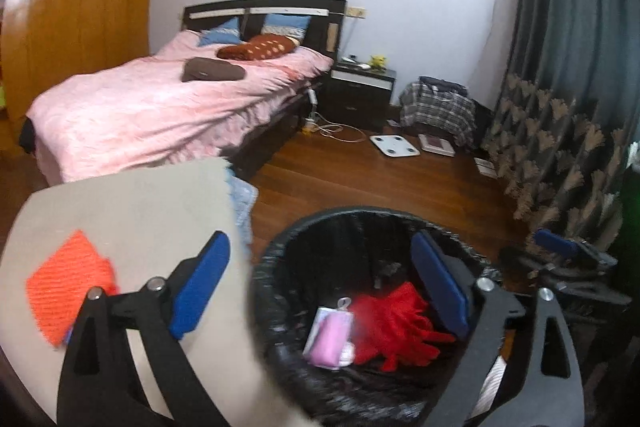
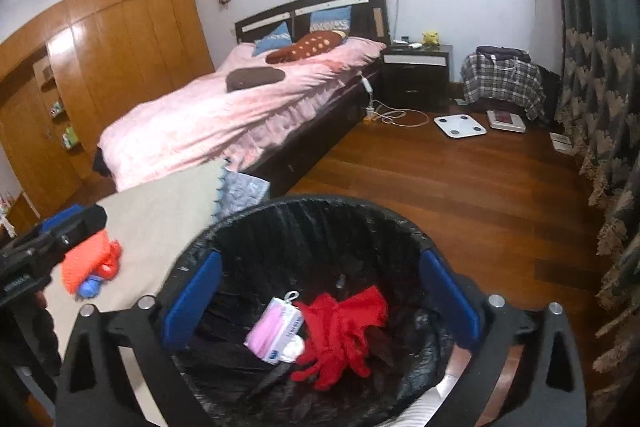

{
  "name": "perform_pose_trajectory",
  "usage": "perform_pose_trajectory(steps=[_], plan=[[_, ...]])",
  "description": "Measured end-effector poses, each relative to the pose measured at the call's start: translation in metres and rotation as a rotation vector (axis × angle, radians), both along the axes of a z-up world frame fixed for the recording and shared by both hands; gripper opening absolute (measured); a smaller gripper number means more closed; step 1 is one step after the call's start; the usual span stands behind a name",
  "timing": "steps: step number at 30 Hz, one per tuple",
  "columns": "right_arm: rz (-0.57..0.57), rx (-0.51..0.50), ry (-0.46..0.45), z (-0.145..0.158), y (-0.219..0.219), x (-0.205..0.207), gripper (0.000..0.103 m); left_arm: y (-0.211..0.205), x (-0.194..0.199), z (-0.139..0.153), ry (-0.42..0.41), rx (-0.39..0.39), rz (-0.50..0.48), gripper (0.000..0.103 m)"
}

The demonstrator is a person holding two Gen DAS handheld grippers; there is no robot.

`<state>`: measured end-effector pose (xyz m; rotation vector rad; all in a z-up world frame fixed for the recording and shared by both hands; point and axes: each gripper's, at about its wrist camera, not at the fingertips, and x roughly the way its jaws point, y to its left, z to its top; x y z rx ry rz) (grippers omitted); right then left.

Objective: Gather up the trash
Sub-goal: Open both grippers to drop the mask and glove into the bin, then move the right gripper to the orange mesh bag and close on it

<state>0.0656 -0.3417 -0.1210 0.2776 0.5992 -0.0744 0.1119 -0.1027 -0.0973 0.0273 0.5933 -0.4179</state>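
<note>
A black-lined trash bin [image 1: 280, 259] [image 2: 304, 211] stands on the wood floor beside a beige-covered table. Inside lie a red glove [image 1: 396, 327] [image 2: 344, 327] and a pink-and-white packet [image 1: 330, 335] [image 2: 274, 333]. My left gripper [image 1: 320, 291] is open and empty, its right finger over the bin, its left over the table. My right gripper [image 2: 320, 303] is open and empty above the bin. On the table lie an orange cloth [image 1: 68, 283] [image 2: 86, 259] and a small blue thing [image 2: 90, 289]. The left gripper shows in the right wrist view [image 2: 52, 231], the right one in the left wrist view [image 1: 568, 251].
A bed with a pink cover [image 2: 240, 99] stands behind the beige table [image 1: 132, 203]. A black nightstand [image 2: 416, 75], a white scale [image 2: 460, 125], cables and a plaid-covered box [image 2: 504, 79] lie on the floor beyond. Patterned curtains [image 2: 600, 107] hang at the right.
</note>
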Motion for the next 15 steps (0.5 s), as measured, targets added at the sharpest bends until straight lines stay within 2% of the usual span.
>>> perform_pose_trajectory(steps=[7, 15], plan=[[0.092, -0.052, -0.021, 0.013, 0.044, 0.007, 0.097, 0.059, -0.006, 0.006, -0.019, 0.045, 0.133, 0.093], [0.207, -0.053, -0.005, 0.011, 0.099, 0.032, 0.097, 0.13, -0.013, 0.0, -0.031, 0.107, 0.289, 0.093]])
